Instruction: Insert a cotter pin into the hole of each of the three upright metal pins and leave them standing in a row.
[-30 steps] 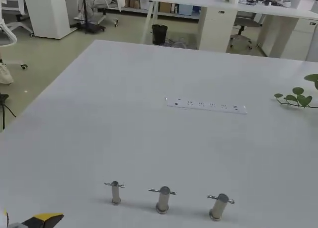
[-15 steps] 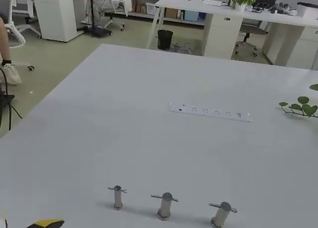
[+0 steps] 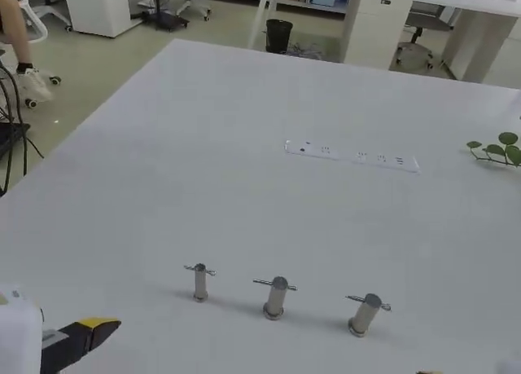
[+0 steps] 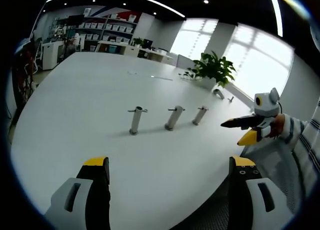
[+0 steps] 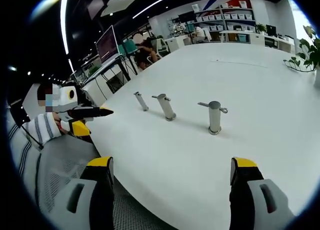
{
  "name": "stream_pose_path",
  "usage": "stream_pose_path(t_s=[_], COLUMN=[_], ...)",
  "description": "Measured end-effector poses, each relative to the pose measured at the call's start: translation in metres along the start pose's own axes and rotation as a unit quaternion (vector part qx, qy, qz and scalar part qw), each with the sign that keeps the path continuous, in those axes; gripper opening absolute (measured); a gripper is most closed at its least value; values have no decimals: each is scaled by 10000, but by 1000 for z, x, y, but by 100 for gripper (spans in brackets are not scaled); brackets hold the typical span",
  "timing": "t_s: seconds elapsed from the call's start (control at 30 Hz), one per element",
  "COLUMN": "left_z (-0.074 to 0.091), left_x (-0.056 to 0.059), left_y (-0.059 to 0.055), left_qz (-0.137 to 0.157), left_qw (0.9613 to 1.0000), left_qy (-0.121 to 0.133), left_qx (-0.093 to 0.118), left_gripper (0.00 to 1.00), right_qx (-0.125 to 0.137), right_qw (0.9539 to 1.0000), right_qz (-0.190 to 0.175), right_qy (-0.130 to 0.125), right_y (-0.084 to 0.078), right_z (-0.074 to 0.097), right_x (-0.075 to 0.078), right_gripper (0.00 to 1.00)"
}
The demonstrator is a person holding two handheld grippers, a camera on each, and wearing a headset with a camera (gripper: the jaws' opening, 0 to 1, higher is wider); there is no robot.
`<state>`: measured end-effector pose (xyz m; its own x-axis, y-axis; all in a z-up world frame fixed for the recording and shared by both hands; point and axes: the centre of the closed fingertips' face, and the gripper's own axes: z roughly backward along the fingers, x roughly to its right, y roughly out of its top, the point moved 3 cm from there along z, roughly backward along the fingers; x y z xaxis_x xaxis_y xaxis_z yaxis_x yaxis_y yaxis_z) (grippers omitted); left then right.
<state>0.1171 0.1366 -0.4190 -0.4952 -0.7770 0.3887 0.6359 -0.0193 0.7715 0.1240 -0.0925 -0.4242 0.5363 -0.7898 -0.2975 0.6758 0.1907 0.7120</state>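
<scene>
Steel, bright and round-barrelled, makes up the three metal pins [image 3: 276, 297], which stand in a row on the white table [image 3: 203, 146] at about 6 o'clock in the head view, close to the person's edge. Each has one of the cotter pins [image 3: 274, 284] crossing its top as a thin wire, so the task looks finished or very nearly so. A power strip [image 3: 352, 156] lies well beyond the row toward 1 o'clock, and a plant [image 3: 498, 149] sprig enters at 3 o'clock. The left gripper [image 3: 94, 332] sits at 7 o'clock, well apart from the row. Its own view shows its jaws spread wide with nothing between them, and the right gripper [image 4: 242, 131] hangs at 3 o'clock there. The right gripper's own view also shows its jaws parted and empty, with the rightmost pin [image 5: 214, 119] upright toward 1 o'clock. The metal pins likely handle as dense, stiff and smooth pieces on small bases, so a sideways knock could topple one. A sound hold would be low on the barrel, below the wire. The cotter pins seem light, springy and slippery. They are best pinched at the looped end and pushed straight along the hole, with the barrel steadied by the other gripper.
</scene>
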Motion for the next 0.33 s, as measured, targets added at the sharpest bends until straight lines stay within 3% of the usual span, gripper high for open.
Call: stream_pose_path(t_s=[0.07, 0.13, 0.33], left_z=[-1, -1, 0], left_x=[-4, -5, -3], left_y=[-2, -3, 0], left_qz=[35, -56, 73], left_qw=[9999, 9999, 9999], left_qy=[129, 129, 74], left_qx=[-63, -82, -23], left_gripper=[99, 99, 99], right_qx=[7, 28, 67], right_qw=[10000, 10000, 9999], right_qz=[-2, -3, -43], right_qy=[-19, -32, -64], right_y=[0, 1, 2], right_z=[1, 1, 2], right_x=[0, 0, 2], right_gripper=[96, 96, 96])
